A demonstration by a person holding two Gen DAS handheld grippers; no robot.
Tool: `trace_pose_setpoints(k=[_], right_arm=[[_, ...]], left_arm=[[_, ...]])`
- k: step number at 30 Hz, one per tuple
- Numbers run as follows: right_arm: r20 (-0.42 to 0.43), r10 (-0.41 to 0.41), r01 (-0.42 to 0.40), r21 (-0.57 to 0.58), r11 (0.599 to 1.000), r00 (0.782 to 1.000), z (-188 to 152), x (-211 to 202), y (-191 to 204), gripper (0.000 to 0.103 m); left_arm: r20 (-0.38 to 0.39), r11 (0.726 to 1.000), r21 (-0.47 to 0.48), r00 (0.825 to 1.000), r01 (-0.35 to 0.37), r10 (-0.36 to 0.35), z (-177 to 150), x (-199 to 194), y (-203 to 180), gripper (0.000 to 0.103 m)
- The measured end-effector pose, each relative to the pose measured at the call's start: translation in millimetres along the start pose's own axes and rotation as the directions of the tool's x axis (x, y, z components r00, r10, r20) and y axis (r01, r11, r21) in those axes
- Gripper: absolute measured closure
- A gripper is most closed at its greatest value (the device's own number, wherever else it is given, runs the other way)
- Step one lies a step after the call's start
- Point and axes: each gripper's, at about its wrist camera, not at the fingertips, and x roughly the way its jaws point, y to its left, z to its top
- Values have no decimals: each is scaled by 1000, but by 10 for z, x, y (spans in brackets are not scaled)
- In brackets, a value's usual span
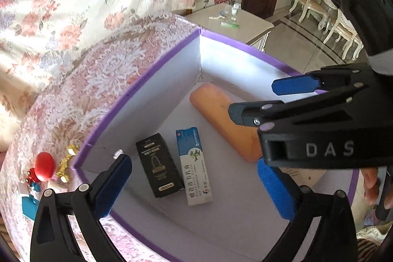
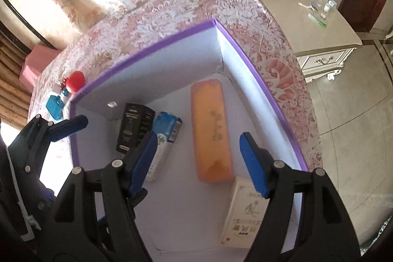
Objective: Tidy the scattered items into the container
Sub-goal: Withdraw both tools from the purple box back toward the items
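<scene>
The purple-rimmed box sits on the flowered bed. Inside it lie an orange case along the far side, a black carton and a blue-white tube box side by side, and a cream carton touching the case's near end. My left tool and my right tool both hang over the box, released and holding nothing. Outside the box's left corner rest a red toy, a gold trinket and a teal block.
</scene>
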Motion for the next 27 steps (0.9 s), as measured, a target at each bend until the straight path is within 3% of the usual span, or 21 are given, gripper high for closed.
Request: trace_pose_setpoints(k=[10, 27], right_arm=[[56, 6, -2, -59, 998, 998, 15, -201, 559, 27], [85, 16, -7, -106, 994, 996, -83, -230, 1494, 26]], left_arm=[[55, 1000, -20, 998, 2, 0, -192, -367, 346, 0], [40, 997, -50, 997, -67, 69, -716, -663, 1058, 0]])
